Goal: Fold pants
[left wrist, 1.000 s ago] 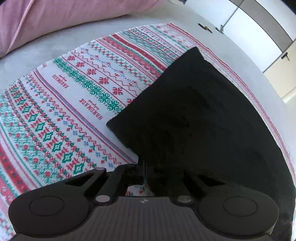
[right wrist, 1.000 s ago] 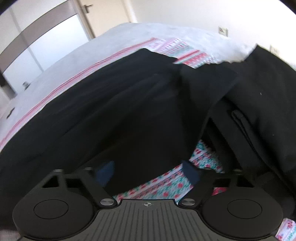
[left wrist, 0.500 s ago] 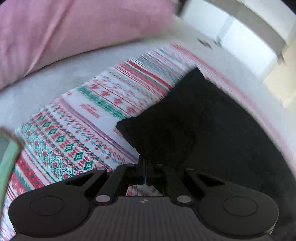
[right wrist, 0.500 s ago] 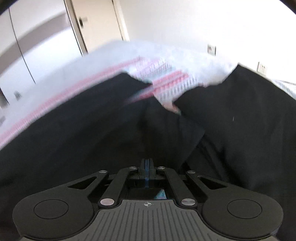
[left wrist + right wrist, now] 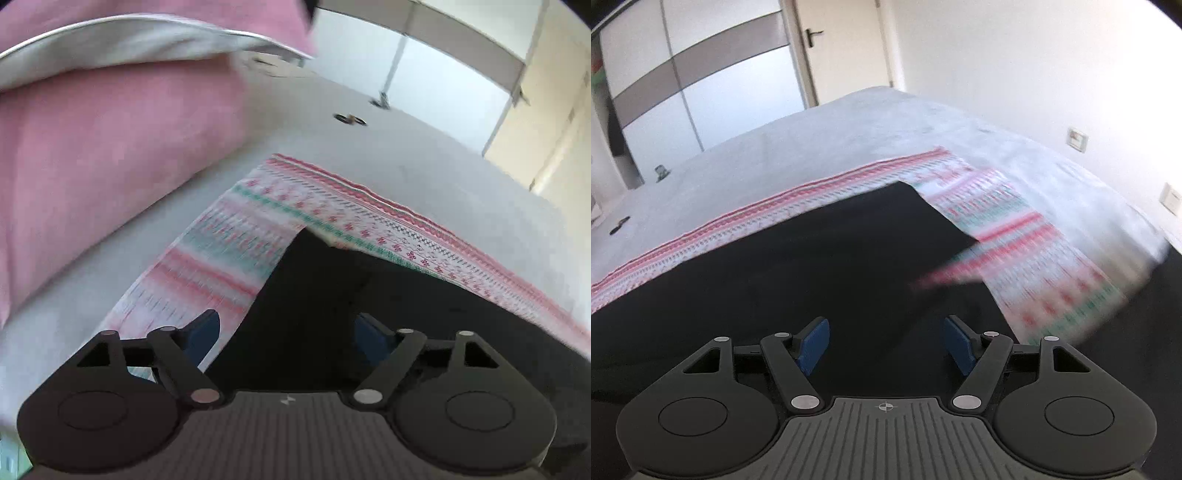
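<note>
On patterned cloth (image 5: 1015, 206), black pants (image 5: 812, 266) stretch left-right.

Patterned cloth (image 5: 1034, 258) motion-blurred

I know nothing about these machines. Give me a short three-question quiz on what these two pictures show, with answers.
1. True or false: both tongs, left and right, are open with nothing between the fingers.
2. What colour are the pants?
3. What lies directly under the pants? A) patterned cloth B) pink pillow C) bare floor

Key
1. True: the blue pads stand apart in both views.
2. Black.
3. A: the pants lie on the red, green and white patterned cloth, which is spread on the grey bed.
</note>
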`<state>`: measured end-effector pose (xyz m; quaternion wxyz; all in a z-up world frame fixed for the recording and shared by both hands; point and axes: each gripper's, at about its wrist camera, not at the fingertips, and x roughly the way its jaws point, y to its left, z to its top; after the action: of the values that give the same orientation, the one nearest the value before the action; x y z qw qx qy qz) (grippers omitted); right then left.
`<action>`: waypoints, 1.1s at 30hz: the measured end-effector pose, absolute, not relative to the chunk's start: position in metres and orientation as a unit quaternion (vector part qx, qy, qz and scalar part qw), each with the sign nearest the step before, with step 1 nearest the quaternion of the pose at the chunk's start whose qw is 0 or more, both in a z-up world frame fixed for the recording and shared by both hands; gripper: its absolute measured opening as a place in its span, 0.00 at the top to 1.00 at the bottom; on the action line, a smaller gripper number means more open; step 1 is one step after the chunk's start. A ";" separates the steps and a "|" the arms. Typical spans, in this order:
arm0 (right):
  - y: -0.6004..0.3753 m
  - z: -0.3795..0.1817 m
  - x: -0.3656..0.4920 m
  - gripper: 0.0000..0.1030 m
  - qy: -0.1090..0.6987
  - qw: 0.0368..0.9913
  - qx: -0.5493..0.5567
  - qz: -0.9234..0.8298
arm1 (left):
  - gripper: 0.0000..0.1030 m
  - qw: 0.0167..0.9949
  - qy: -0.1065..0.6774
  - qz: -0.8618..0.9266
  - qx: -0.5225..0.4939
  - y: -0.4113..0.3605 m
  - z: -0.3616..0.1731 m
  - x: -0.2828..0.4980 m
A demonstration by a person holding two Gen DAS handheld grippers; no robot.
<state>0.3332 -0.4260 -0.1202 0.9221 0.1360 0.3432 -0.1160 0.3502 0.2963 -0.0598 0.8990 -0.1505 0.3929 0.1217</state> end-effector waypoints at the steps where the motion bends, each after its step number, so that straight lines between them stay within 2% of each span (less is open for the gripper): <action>1: -0.430 -0.121 0.350 0.32 0.349 0.920 0.130 -0.119 | 0.28 0.898 0.402 0.115 -0.135 0.292 -0.066 0.373; 5: -0.449 -0.127 0.403 0.32 0.365 0.913 0.136 -0.120 | 0.26 0.894 0.429 0.107 -0.071 0.277 -0.096 0.441; 9: -0.484 -0.139 0.467 0.32 0.381 0.905 0.133 -0.134 | 0.28 0.886 0.448 0.106 -0.053 0.280 -0.131 0.484; 10: -0.493 -0.145 0.481 0.32 0.385 0.903 0.128 -0.140 | 0.35 0.884 0.453 0.103 -0.052 0.281 -0.141 0.492; 12: -0.508 -0.159 0.508 0.32 0.393 0.900 0.122 -0.147 | 0.68 0.877 0.462 0.126 -0.034 0.282 -0.156 0.503; 15: -0.520 -0.182 0.541 0.33 0.401 0.898 0.126 -0.129 | 0.75 0.883 0.453 0.121 -0.027 0.284 -0.167 0.506; 17: -0.520 -0.194 0.554 0.43 0.404 0.897 0.133 -0.121 | 0.81 0.887 0.447 0.111 -0.022 0.285 -0.166 0.505; 18: -0.517 -0.197 0.558 0.60 0.397 0.901 0.118 -0.128 | 0.88 0.888 0.445 0.108 -0.028 0.286 -0.163 0.505; 19: -0.512 -0.196 0.560 0.90 0.389 0.907 0.106 -0.122 | 0.90 0.889 0.443 0.108 -0.032 0.287 -0.161 0.505; 20: -0.510 -0.195 0.563 1.00 0.387 0.909 0.109 -0.112 | 0.94 0.890 0.440 0.115 -0.031 0.288 -0.159 0.506; 25: -0.491 -0.174 0.567 0.99 0.355 0.924 0.091 -0.112 | 0.95 0.895 0.426 0.125 -0.044 0.292 -0.146 0.511; 26: -0.489 -0.173 0.567 0.99 0.354 0.924 0.081 -0.119 | 0.92 0.892 0.433 0.121 -0.038 0.290 -0.149 0.513; 27: -0.488 -0.175 0.568 0.99 0.361 0.921 0.069 -0.129 | 0.81 0.886 0.446 0.119 -0.035 0.289 -0.152 0.514; 29: -0.487 -0.182 0.573 0.94 0.396 0.907 0.052 -0.135 | 0.70 0.880 0.458 0.124 -0.028 0.289 -0.155 0.514; 30: -0.488 -0.186 0.575 0.88 0.411 0.900 0.051 -0.136 | 0.66 0.881 0.454 0.126 -0.034 0.292 -0.154 0.513; 32: -0.491 -0.184 0.576 0.68 0.408 0.900 0.048 -0.146 | 0.59 0.887 0.441 0.122 -0.067 0.301 -0.148 0.511; 33: -0.492 -0.180 0.576 0.38 0.397 0.905 0.051 -0.146 | 0.55 0.890 0.433 0.119 -0.084 0.306 -0.144 0.511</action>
<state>0.5761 -0.4923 -0.1802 0.9046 0.0508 0.3971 -0.1464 0.5108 0.3057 -0.1442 0.8895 -0.0844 0.4330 0.1188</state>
